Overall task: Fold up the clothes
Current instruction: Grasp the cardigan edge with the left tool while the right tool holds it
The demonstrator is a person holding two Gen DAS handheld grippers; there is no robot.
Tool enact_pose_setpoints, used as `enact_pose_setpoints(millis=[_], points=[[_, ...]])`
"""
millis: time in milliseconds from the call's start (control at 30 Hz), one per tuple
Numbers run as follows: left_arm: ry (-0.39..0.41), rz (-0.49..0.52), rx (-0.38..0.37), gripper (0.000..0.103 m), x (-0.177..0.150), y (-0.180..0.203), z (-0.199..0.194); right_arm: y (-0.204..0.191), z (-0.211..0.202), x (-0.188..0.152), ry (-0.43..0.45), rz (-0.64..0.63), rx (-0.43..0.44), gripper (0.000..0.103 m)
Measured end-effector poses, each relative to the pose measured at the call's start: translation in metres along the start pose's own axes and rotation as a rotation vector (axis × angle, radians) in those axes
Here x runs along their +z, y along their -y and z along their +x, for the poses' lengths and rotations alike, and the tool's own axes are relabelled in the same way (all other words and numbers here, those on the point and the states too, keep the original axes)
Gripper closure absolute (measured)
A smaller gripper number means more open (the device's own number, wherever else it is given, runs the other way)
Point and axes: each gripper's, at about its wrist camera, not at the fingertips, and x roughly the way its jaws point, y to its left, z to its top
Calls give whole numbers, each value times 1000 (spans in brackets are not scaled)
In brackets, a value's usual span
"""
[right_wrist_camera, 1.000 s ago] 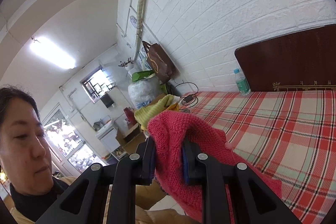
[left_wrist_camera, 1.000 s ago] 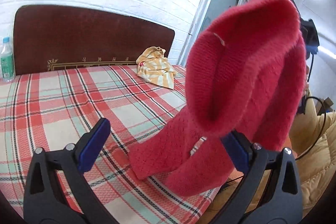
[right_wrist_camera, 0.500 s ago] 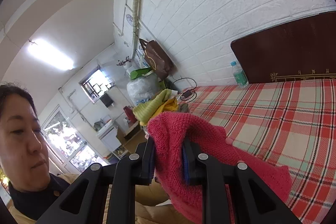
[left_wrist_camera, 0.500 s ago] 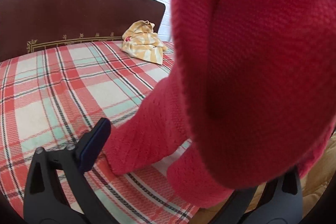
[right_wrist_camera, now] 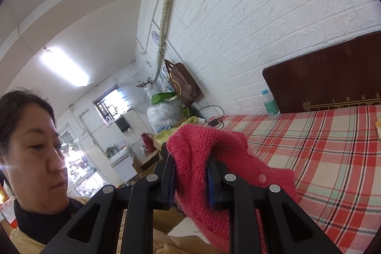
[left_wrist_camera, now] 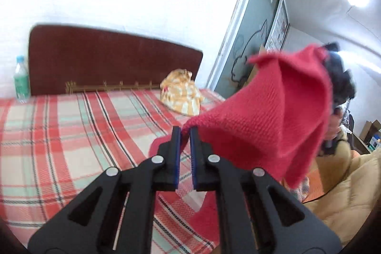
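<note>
Open plaid bed (left_wrist_camera: 59, 135) lies ahead; yellow cloth (left_wrist_camera: 182, 97) and bottle (left_wrist_camera: 21, 80), seemingly against the headboard (left_wrist_camera: 107, 63), stand at its far edge.

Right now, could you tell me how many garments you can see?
2: a red knitted sweater gripped by both the left gripper and right gripper, and a crumpled yellow striped garment near the brown headboard.

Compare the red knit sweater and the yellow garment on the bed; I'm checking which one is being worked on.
The red knit sweater is lifted, pinched by the left gripper and right gripper; the yellow garment lies untouched near the headboard. The sweater is plain red and stretched out; the yellow garment is checked and crumpled in a heap. Neither is folded.
</note>
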Motion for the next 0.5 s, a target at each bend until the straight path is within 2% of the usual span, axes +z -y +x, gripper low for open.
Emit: enact_pose_setpoints(millis=[100, 200, 267, 367, 400, 433, 467, 500], points=[[82, 62, 12, 95, 26, 21, -52, -3, -12, 1, 22, -14, -5, 83], [139, 153, 68, 95, 46, 42, -83, 14, -15, 2, 29, 20, -7, 83], [133, 180, 138, 95, 51, 43, -78, 44, -8, 0, 16, 87, -30, 83], [42, 169, 198, 93, 32, 26, -33, 105, 7, -11, -18, 232, -80, 83], [-30, 178, 203, 84, 18, 20, -6, 123, 9, -16, -20, 276, -93, 83], [-85, 179, 203, 69, 3, 14, 18, 139, 10, -22, -18, 314, -103, 83], [-141, 177, 192, 61, -15, 11, 42, 152, 11, -28, -16, 347, -106, 83], [-192, 174, 166, 48, -34, 9, 66, 162, 11, -33, -14, 369, -104, 83]])
